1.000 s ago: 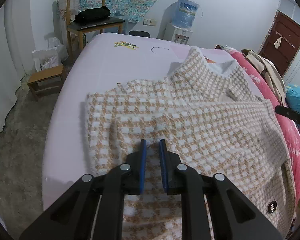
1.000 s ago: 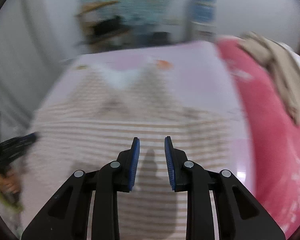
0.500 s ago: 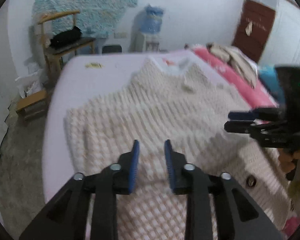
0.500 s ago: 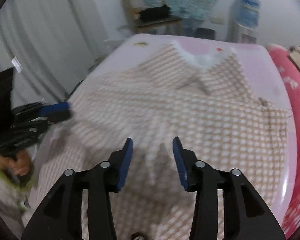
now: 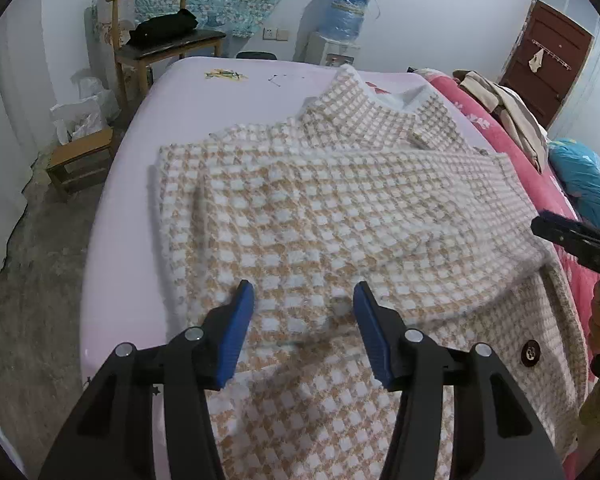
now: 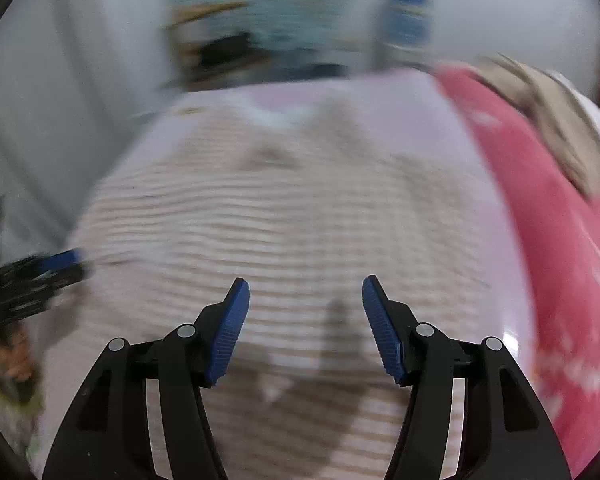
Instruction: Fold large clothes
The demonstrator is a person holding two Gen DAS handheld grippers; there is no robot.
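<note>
A beige-and-white checked coat (image 5: 340, 216) lies spread on the pale pink bed (image 5: 188, 92), its sleeves folded across the body and a dark button (image 5: 530, 354) near the right edge. My left gripper (image 5: 303, 304) hovers just above the coat's lower part; its jaws are opening and nothing is between them. The right wrist view is blurred by motion. There my right gripper (image 6: 305, 300) is over the same coat (image 6: 292, 224), its jaws opening with nothing between them. The right gripper's tip (image 5: 572, 236) shows at the right edge of the left wrist view.
A pink quilt (image 5: 500, 136) with beige clothes (image 5: 512, 116) on it runs along the bed's right side. A wooden chair (image 5: 160, 48) holding a black bag, a low stool (image 5: 80, 160) and a water dispenser (image 5: 340, 28) stand by the far wall. A brown door (image 5: 548, 64) is at the right.
Both grippers' jaws have spread from nearly shut to wide apart. The right wrist view swung left and then back right. The left gripper shifted a little over the coat.
</note>
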